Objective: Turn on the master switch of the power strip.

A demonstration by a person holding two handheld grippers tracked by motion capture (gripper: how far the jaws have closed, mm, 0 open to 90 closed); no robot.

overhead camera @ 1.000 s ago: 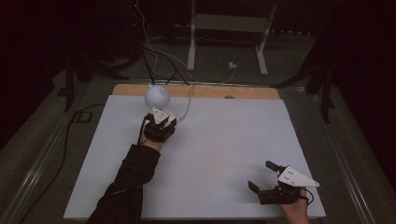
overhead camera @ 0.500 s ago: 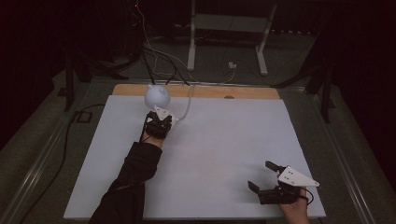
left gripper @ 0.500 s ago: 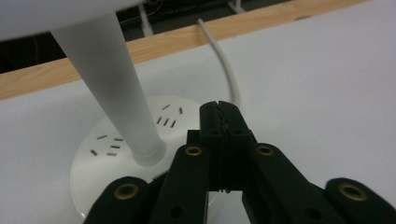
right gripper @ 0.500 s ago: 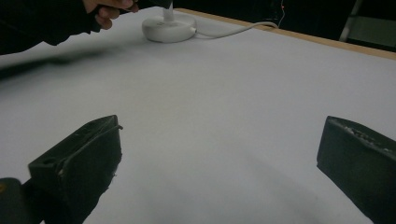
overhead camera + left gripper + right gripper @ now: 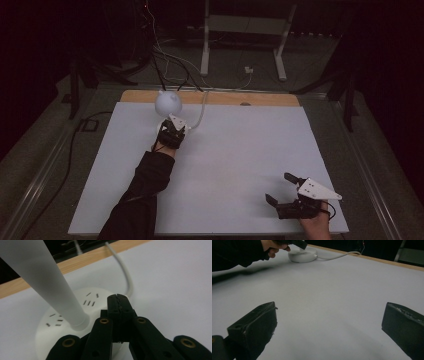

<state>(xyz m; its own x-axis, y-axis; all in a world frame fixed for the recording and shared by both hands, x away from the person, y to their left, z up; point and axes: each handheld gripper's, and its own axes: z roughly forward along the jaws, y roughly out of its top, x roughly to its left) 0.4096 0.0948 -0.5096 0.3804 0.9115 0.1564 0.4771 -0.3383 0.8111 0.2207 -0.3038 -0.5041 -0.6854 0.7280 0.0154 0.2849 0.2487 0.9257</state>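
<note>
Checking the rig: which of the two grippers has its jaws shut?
The left gripper, its jaws pressed together over the white lamp base. The right gripper sits wide open over bare table.

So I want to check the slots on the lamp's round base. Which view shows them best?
The left gripper view: the lamp base sits close, its slots sharp beside the stem. In the right gripper view the base lies far off, with no slots discernible. In the high view the left hand-held gripper covers it.

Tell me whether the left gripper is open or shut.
Shut. In the left gripper view the left gripper has its two toothed jaws pressed together with nothing between them, over the round white lamp base.
</note>
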